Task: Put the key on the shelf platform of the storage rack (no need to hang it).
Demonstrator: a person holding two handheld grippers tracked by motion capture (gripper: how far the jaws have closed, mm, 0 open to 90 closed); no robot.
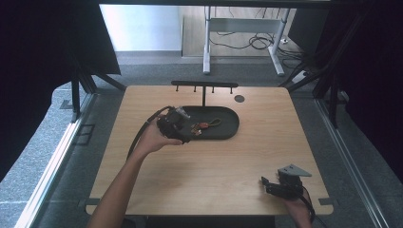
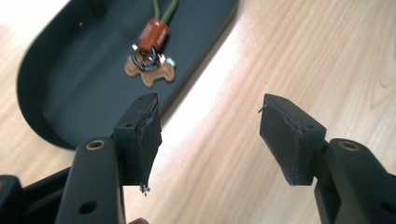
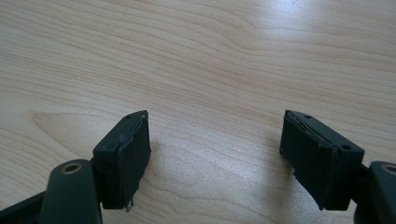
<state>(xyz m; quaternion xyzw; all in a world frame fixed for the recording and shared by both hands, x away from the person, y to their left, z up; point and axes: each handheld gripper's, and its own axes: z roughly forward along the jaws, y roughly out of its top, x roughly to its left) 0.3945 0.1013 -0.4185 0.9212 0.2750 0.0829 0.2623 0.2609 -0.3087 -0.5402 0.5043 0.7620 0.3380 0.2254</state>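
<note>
A key ring (image 1: pixel 202 126) with a brown leather tag, a bone-shaped charm and a green cord lies in a dark oval tray (image 1: pixel 228 124) at the table's middle back. In the left gripper view the key ring (image 2: pixel 152 51) rests inside the tray (image 2: pixel 70 84), a little beyond the jaws. My left gripper (image 1: pixel 184 135) hovers over the tray's near left edge. It (image 2: pixel 210 135) is open with nothing between its pads. My right gripper (image 1: pixel 267 184) rests at the table's front right. It (image 3: pixel 215 149) is open over bare wood.
A black T-shaped rack (image 1: pixel 204 85) with small pegs rises from the tray's back edge. A round dark grommet (image 1: pixel 239 99) sits in the tabletop to the rack's right. Pale wooden tabletop (image 1: pixel 214 166) stretches between the two grippers.
</note>
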